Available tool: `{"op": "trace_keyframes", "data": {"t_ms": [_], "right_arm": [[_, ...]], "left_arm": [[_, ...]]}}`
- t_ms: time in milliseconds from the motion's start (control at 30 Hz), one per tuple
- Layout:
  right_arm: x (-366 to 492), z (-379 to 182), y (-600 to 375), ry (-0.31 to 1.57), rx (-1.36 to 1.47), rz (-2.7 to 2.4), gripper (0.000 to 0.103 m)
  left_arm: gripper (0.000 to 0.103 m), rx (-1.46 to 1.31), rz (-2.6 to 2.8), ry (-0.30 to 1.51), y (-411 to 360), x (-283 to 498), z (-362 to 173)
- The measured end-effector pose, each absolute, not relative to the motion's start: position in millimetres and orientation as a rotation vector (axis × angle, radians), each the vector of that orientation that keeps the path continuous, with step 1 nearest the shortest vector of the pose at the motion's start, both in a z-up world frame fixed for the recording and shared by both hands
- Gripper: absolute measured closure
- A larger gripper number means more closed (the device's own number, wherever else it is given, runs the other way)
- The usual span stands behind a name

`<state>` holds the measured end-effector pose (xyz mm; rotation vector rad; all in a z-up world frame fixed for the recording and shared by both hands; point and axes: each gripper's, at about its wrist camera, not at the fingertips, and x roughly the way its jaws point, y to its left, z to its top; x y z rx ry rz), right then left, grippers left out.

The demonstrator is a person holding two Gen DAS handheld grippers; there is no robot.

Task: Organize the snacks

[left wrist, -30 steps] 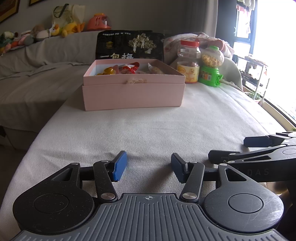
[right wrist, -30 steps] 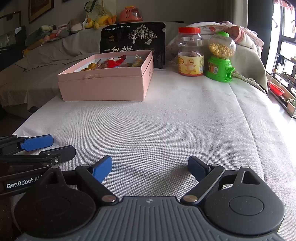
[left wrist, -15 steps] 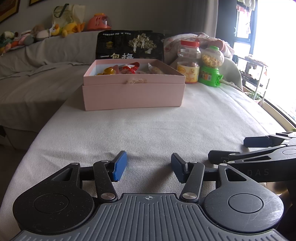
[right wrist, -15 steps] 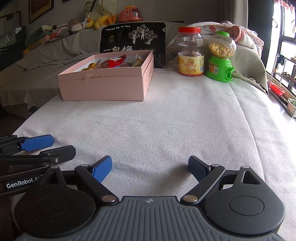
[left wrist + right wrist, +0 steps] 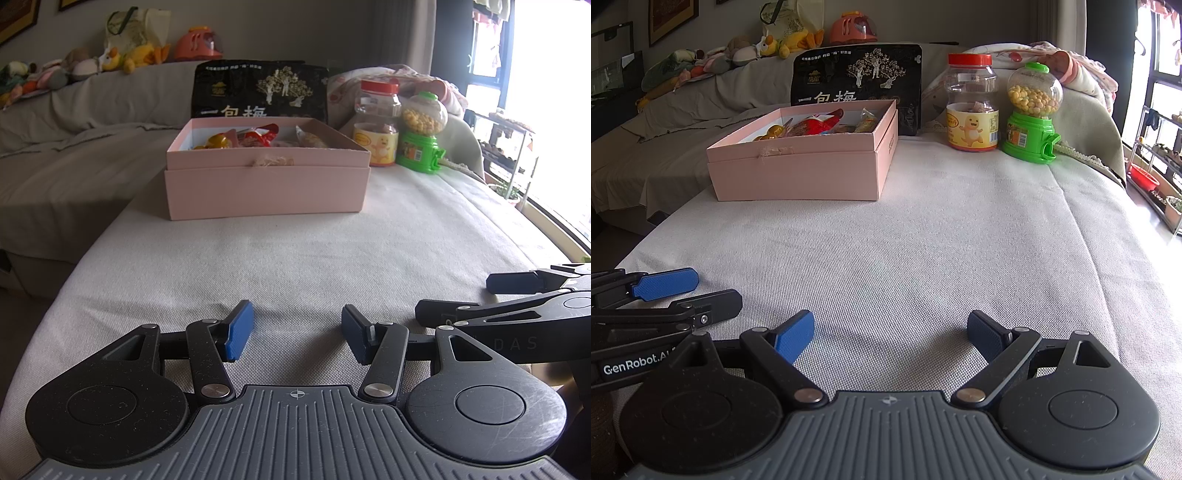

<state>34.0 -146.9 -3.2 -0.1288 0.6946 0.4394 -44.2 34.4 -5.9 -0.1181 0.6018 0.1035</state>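
Note:
A pink box [image 5: 266,188] [image 5: 798,177] stands at the far side of the cloth-covered table, holding several wrapped snacks [image 5: 255,138] [image 5: 812,127]. Behind it leans a black snack bag [image 5: 258,92] [image 5: 857,74]. To the right stand a red-lidded jar [image 5: 376,125] [image 5: 971,107] and a green candy dispenser [image 5: 421,136] [image 5: 1032,114]. My left gripper [image 5: 297,328] rests low near the table's front edge, open, nothing between its blue pads. My right gripper [image 5: 890,334] sits beside it, open wider and empty. Each gripper shows at the edge of the other's view.
A white cloth [image 5: 923,240] covers the table. A grey-draped sofa [image 5: 74,122] with plush toys [image 5: 122,59] runs behind and to the left. A rack [image 5: 1160,162] and a bright window are at the right.

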Motion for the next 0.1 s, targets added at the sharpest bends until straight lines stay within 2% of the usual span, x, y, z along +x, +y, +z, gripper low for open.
{"op": "trace_keyframes", "data": {"t_ms": [100], "right_arm": [[33.4,-3.8,-146.3,0.697,-0.13,0.434,0.011]], "left_arm": [[0.044,-0.119,0.105,0.602,34.4,-44.2,-5.9]]}}
